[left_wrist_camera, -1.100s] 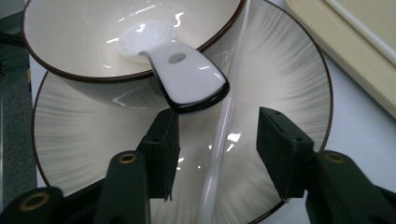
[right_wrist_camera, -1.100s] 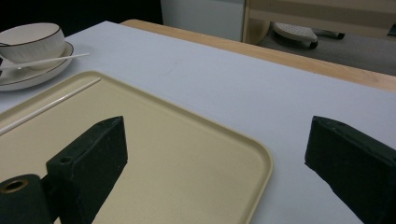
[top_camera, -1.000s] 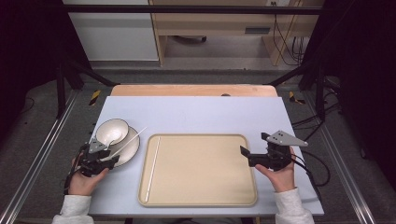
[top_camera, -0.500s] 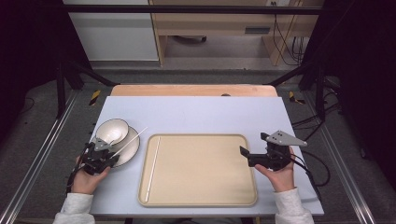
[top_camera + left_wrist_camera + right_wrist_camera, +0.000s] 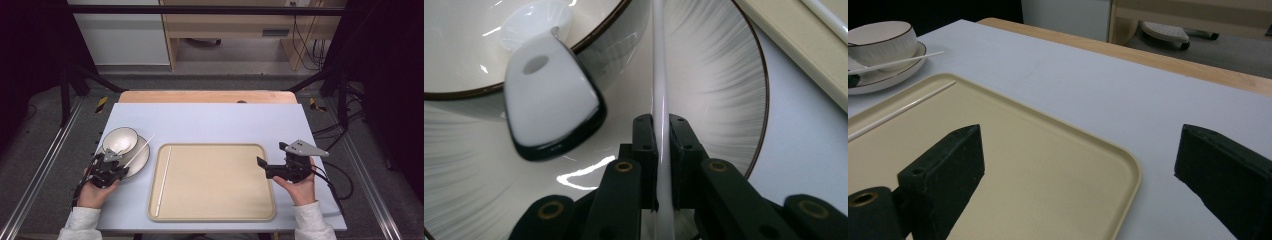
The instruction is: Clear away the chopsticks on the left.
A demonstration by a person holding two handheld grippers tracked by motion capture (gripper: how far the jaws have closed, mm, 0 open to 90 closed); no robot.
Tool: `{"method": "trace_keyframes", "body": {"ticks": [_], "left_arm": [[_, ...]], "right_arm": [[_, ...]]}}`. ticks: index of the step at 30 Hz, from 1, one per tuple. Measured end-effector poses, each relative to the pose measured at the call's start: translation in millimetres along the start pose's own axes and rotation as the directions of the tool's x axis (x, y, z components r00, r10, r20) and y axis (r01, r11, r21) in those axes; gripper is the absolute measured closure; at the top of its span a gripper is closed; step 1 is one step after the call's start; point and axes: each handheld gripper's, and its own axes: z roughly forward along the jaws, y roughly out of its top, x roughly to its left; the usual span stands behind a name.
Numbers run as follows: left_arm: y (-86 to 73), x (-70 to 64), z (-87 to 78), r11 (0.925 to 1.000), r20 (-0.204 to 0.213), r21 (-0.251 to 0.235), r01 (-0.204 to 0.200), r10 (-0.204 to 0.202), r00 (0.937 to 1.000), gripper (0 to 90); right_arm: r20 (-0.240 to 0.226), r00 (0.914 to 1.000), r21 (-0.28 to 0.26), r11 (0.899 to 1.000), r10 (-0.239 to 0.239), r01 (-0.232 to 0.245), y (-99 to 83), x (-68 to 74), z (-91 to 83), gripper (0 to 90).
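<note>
White chopstick (image 5: 659,75) pinched in my left claw (image 5: 662,132).

It is a thin, glossy white stick, slanting up and away over the ribbed plate (image 5: 724,80), just beside the bowl (image 5: 464,55) that sits on it. Its twin (image 5: 163,180) lies flat along the left edge of the beige tray (image 5: 220,212), well apart.

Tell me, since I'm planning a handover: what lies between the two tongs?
In the high view, the beige tray with one white chopstick lies between left tongs and right tongs.
</note>
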Motion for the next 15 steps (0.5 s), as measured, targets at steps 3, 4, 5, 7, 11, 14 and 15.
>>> {"method": "trace_keyframes", "body": {"ticks": [3,4,5,7,11,14,15], "left_arm": [[1.0,-2.2,-1.6,1.0000,0.002,-0.008,0.002,-0.002,1.0000,84.0],[1.3,-2.8,-2.7,0.9998,0.002,-0.018,0.004,-0.004,1.0000,84.0],[1.8,-3.3,-4.3,0.9997,0.004,-0.025,0.005,-0.005,1.0000,84.0],[2.4,-3.7,-6.5,0.9996,0.000,-0.029,0.005,-0.005,1.0000,84.1],[5.2,-8.8,-17.4,0.9963,-0.008,-0.082,0.025,-0.026,0.9996,84.1],[7.6,-14.6,-22.5,0.9940,-0.016,-0.106,0.028,-0.030,0.9994,84.1],[7.6,-14.6,-22.5,0.9940,-0.016,-0.106,0.028,-0.030,0.9994,84.1]], "right_arm": [[0.002,1.0000,-0.002,1.000,0.002,-0.002,0.1,0.0,-0.2,6.1],[0.002,1.0000,-0.002,1.000,0.003,-0.003,0.1,0.0,-0.5,6.2],[0.002,1.0000,-0.003,1.000,0.003,-0.003,0.2,-0.1,-0.7,6.2],[0.002,1.0000,-0.003,1.000,0.004,-0.004,0.3,-0.1,-1.0,6.2],[0.001,1.0000,-0.006,1.000,0.004,-0.004,0.5,-0.4,-2.0,6.2],[0.005,1.0000,-0.009,1.000,0.007,-0.006,0.9,-0.7,-3.0,6.1],[0.005,1.0000,-0.009,1.000,0.007,-0.006,0.9,-0.7,-3.0,6.1]]}}
